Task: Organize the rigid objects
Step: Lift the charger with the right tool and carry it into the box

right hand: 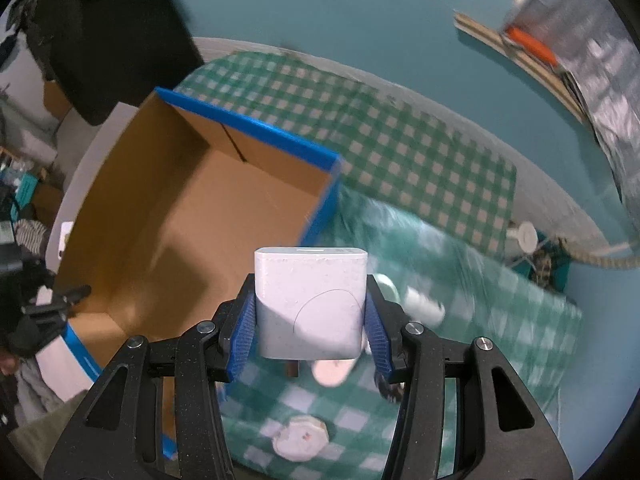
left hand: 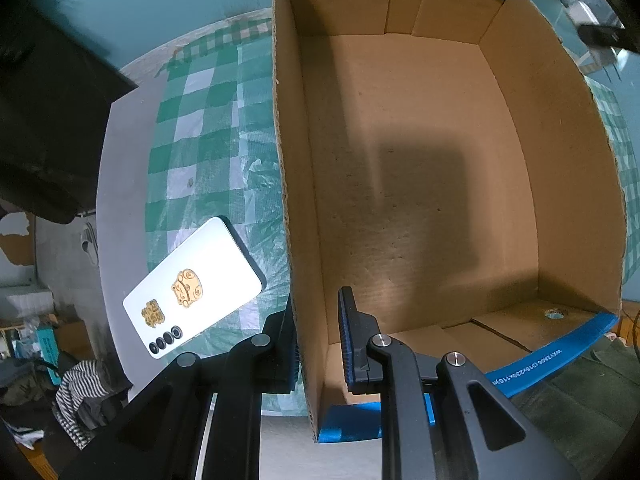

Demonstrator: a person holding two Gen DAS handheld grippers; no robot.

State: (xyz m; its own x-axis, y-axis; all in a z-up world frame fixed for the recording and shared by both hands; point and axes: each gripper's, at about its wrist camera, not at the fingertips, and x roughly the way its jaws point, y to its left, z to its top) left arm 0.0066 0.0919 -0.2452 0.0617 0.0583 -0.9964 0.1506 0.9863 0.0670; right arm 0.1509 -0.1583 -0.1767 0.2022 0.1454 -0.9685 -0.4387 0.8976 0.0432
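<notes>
An open cardboard box with blue-taped edges stands empty on a green checked cloth. My left gripper points straight down over the box's left wall, one finger outside and one inside, shut on the rim. A white phone with gold stickers lies face down on the cloth left of the box. In the right wrist view my right gripper is shut on a white charger block, held above the cloth just right of the box.
Small white items lie on the cloth under and beside the right gripper: a round one, another. A black chair back stands beyond the box. The table edge runs left of the phone, with clutter on the floor below.
</notes>
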